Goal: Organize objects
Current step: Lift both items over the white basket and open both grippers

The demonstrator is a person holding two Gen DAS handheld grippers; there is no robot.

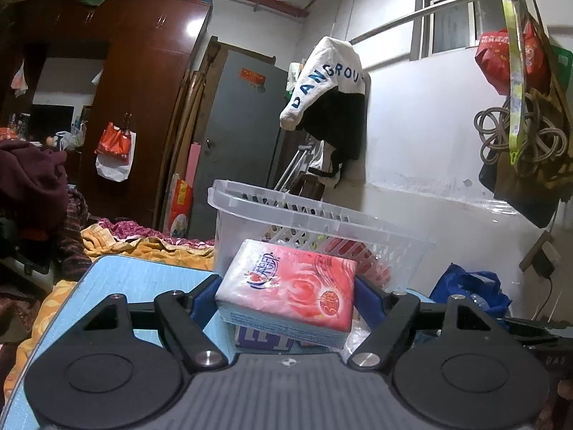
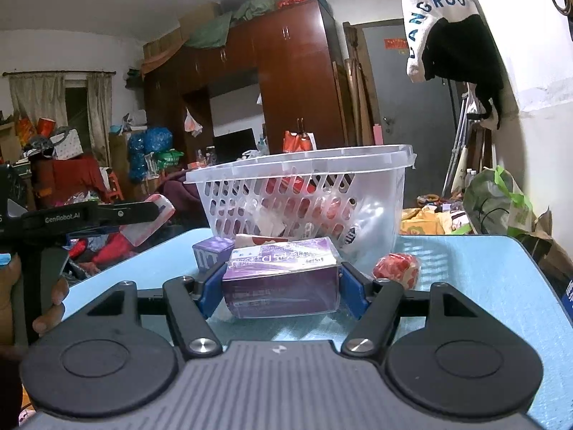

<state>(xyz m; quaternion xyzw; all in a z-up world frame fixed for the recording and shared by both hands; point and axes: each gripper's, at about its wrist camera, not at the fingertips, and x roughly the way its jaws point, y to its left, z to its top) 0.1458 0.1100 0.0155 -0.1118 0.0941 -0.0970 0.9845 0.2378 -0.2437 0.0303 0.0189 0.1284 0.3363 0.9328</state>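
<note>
1. Dim, cool indoor light is seen; a glare spot is thrown on the wardrobe [image 1: 118, 82].
2. Left of the wardrobe, detail is lost in shadow.
3. Edges are bent, corners perhaps vignetted.

The basket's [image 2: 304, 186] contents blur behind slotted walls (reddish shapes only); the purple box's [image 2: 281, 279] print is unreadable.

left gripper [image 1: 286, 295]: black linkage arms showing silver pivot screws, blue fingers [image 1: 369, 302] sitting at 12 o'clock of a ribbed grey body | right gripper [image 2: 281, 286]: wearing the same parts | "GenRobot.AI" lettering showing white on the left gripper's black side
</note>
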